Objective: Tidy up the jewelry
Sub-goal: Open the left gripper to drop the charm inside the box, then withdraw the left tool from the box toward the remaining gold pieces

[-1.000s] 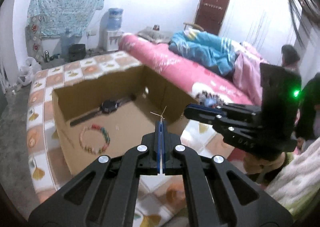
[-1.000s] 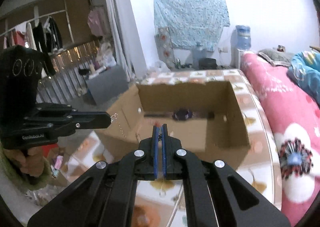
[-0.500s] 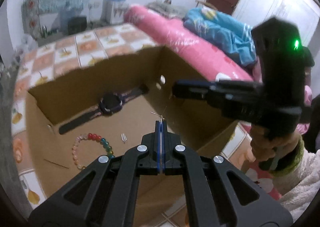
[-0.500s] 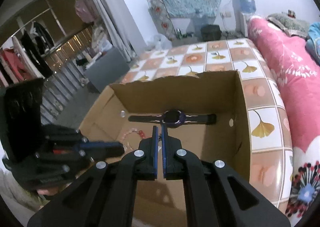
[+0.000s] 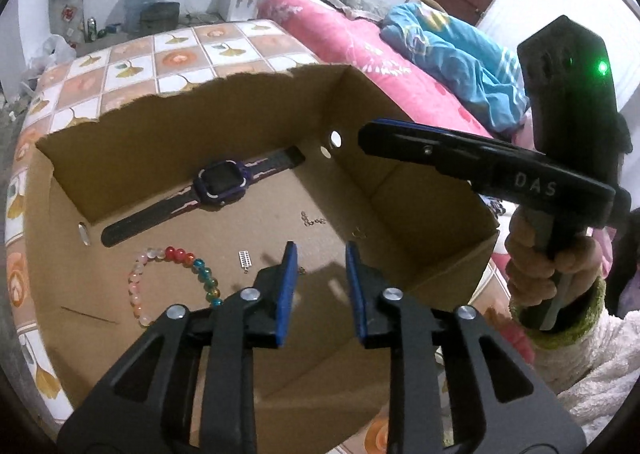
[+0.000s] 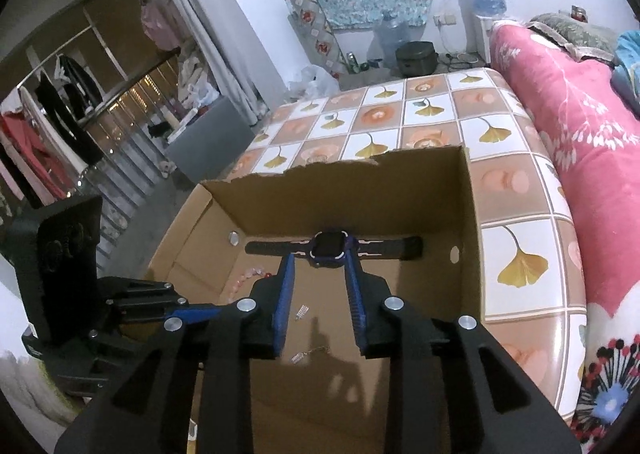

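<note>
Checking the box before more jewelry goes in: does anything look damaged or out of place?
Yes. The cardboard box has a ragged, torn top edge along its far wall. Inside, the watch and bead bracelet lie loose on the floor with small earrings scattered about.

Box (image 5: 400,182) open above (walls around)

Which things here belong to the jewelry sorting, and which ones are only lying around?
Job things:
box
watch
bead bracelet
earrings
small chain
left gripper
right gripper

Lying about:
tablecloth
pink bedding
blue blanket
water dispenser
</note>
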{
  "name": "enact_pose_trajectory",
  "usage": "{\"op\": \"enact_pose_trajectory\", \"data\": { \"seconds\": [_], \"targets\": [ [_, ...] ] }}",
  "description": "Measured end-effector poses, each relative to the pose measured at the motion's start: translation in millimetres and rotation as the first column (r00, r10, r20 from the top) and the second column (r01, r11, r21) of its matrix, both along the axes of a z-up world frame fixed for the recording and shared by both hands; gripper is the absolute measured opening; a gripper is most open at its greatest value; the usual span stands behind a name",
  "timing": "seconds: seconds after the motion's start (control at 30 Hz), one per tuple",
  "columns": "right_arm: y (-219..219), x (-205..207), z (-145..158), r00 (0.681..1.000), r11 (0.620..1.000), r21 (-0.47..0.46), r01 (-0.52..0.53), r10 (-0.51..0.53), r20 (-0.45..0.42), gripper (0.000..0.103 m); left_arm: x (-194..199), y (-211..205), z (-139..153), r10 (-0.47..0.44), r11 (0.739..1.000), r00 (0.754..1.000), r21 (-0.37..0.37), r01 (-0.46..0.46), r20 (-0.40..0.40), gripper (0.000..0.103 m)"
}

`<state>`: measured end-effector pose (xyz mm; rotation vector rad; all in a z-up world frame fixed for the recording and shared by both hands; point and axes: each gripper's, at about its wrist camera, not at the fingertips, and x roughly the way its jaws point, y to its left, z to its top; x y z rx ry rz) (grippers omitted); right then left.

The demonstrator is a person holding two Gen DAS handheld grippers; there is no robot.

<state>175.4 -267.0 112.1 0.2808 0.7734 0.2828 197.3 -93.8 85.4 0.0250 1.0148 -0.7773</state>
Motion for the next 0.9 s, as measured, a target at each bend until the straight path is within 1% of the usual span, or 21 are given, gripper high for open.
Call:
{"op": "enact_pose_trajectory", "data": {
  "seconds": [0.07, 0.13, 0.17, 0.23, 0.3, 0.37, 0.4, 0.43, 0.47, 0.57, 0.67, 0.7, 0.77, 0.8, 0.87, 0.9],
  "targets": [
    [-2.6, -4.9, 4.1, 1.000, 1.000, 0.008, 0.010, -0.010, 0.015, 0.030, -3.3, 1.2, 4.4, 0.007, 1.000, 1.000, 0.002, -0.007, 0.023, 0.031],
    [-4.6, -11.6, 8.8, 0.999, 1.000, 0.019, 0.018, -0.018, 0.034, 0.032, -10.4, 3.9, 11.7, 0.016, 1.000, 0.998, 0.005, -0.016, 0.058, 0.044],
    [-5.4, -16.5, 11.8, 0.999, 0.999, 0.024, 0.026, -0.027, 0.045, 0.035, -14.6, 5.8, 15.5, 0.020, 1.000, 0.997, 0.005, -0.020, 0.077, 0.047],
    [-6.5, -25.5, 16.4, 0.997, 0.999, 0.035, 0.038, -0.040, 0.062, 0.039, -22.8, 9.7, 23.5, 0.029, 1.000, 0.993, 0.003, -0.030, 0.114, 0.059],
    [-6.5, -35.5, 21.8, 0.995, 0.998, 0.038, 0.049, -0.052, 0.082, 0.046, -32.4, 14.0, 31.5, 0.039, 0.999, 0.988, -0.004, -0.039, 0.148, 0.068],
    [-5.6, -48.2, 28.5, 0.992, 0.998, 0.033, 0.060, -0.063, 0.111, 0.056, -41.4, 18.5, 39.0, 0.044, 0.999, 0.984, -0.019, -0.042, 0.171, 0.073],
    [-4.3, -58.2, 33.6, 0.989, 0.997, 0.026, 0.070, -0.073, 0.132, 0.059, -44.8, 19.8, 41.7, 0.047, 0.999, 0.983, -0.024, -0.043, 0.179, 0.078],
    [-3.4, -64.5, 36.7, 0.987, 0.997, 0.022, 0.075, -0.077, 0.144, 0.063, -51.4, 22.4, 45.7, 0.050, 0.998, 0.980, -0.034, -0.044, 0.193, 0.082],
    [-1.7, -74.0, 41.2, 0.983, 0.997, 0.012, 0.083, -0.083, 0.162, 0.068, -58.3, 24.7, 49.1, 0.051, 0.998, 0.977, -0.041, -0.043, 0.205, 0.084],
    [3.7, -98.7, 50.5, 0.975, 0.995, -0.014, 0.101, -0.096, 0.203, 0.075, -77.6, 29.3, 55.9, 0.047, 0.998, 0.971, -0.049, -0.036, 0.234, 0.089],
    [10.7, -121.0, 52.8, 0.969, 0.993, -0.037, 0.113, -0.102, 0.224, 0.084, -97.5, 32.8, 57.2, 0.032, 0.998, 0.968, -0.054, -0.020, 0.248, 0.091],
    [14.6, -130.4, 51.8, 0.969, 0.992, -0.054, 0.116, -0.101, 0.228, 0.085, -102.7, 33.3, 56.3, 0.027, 0.998, 0.969, -0.054, -0.014, 0.247, 0.092],
    [20.9, -145.3, 46.5, 0.967, 0.988, -0.080, 0.129, -0.108, 0.229, 0.090, -116.7, 35.9, 50.7, 0.016, 0.999, 0.971, -0.050, -0.005, 0.237, 0.093],
    [25.9, -155.1, 39.9, 0.968, 0.985, -0.102, 0.137, -0.112, 0.224, 0.092, -122.5, 37.1, 46.1, 0.010, 0.999, 0.974, -0.047, 0.001, 0.227, 0.093],
    [33.2, -167.9, 26.8, 0.972, 0.980, -0.135, 0.148, -0.119, 0.201, 0.094, -130.9, 39.3, 34.7, 0.007, 0.999, 0.980, -0.038, 0.000, 0.199, 0.094],
    [37.7, -175.1, 15.7, 0.976, 0.975, -0.157, 0.156, -0.128, 0.174, 0.094, -134.0, 40.6, 29.4, 0.009, 0.999, 0.983, -0.034, -0.003, 0.183, 0.094]
  ]
}}
